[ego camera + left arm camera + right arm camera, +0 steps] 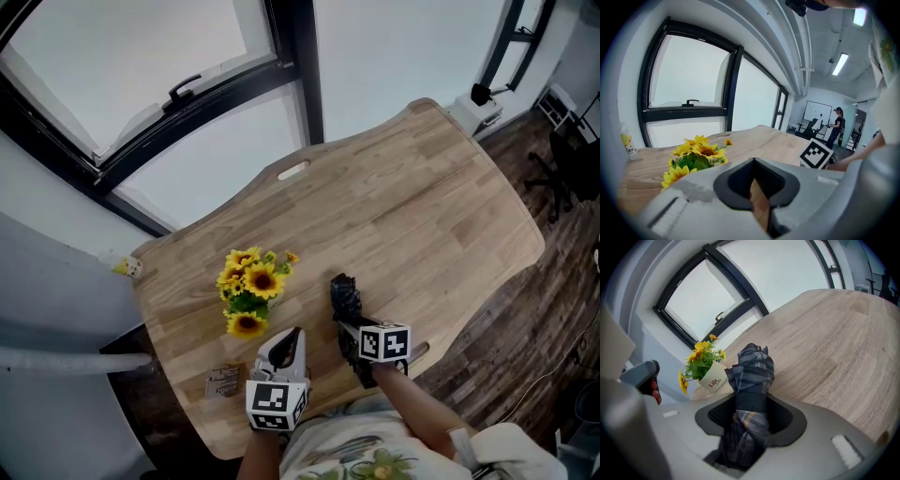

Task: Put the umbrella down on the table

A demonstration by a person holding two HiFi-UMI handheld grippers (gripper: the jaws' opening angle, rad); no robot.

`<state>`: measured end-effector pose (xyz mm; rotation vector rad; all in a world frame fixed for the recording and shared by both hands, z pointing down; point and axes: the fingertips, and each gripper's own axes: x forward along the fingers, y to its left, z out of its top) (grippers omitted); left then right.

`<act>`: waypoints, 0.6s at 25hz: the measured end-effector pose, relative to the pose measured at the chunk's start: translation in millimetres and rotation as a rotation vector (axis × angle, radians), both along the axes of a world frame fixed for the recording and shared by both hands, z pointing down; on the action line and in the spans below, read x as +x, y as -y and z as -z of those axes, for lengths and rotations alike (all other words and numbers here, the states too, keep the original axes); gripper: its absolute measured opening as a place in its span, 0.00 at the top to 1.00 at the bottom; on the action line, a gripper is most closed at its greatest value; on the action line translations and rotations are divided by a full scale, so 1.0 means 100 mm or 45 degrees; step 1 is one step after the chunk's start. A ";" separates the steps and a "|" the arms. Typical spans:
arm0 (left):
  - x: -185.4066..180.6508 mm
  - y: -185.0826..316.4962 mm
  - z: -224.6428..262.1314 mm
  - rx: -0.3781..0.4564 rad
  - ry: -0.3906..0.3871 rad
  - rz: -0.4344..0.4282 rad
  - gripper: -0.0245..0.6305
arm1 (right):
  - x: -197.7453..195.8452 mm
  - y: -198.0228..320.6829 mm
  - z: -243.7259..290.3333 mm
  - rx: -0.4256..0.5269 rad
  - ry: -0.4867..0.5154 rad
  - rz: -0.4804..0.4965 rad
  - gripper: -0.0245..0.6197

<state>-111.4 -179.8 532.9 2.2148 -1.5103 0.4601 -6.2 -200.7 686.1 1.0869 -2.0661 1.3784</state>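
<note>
A folded dark plaid umbrella (pixel 345 298) lies low over the wooden table (pixel 422 206) near its front edge. My right gripper (pixel 354 330) is shut on it. In the right gripper view the umbrella (pixel 752 366) fills the gap between the jaws of the right gripper (pixel 751 404) and its tip sticks out past them, pointing toward the flowers. My left gripper (pixel 292 336) hovers to the left of the umbrella, just in front of the flowers. In its own view the left gripper (pixel 757 183) is shut with nothing in it.
A pot of sunflowers (pixel 251 286) stands left of the umbrella, with a small brown item (pixel 223 382) by the front-left edge. A small bottle (pixel 127 267) sits on the window sill. The table has an oval slot (pixel 292 171) near its far edge. A person (pixel 836 125) stands far back in the room.
</note>
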 end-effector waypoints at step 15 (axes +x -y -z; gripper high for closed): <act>0.00 0.05 -0.06 -0.024 -0.008 0.002 0.96 | -0.01 0.00 -0.24 0.014 -0.091 0.049 0.66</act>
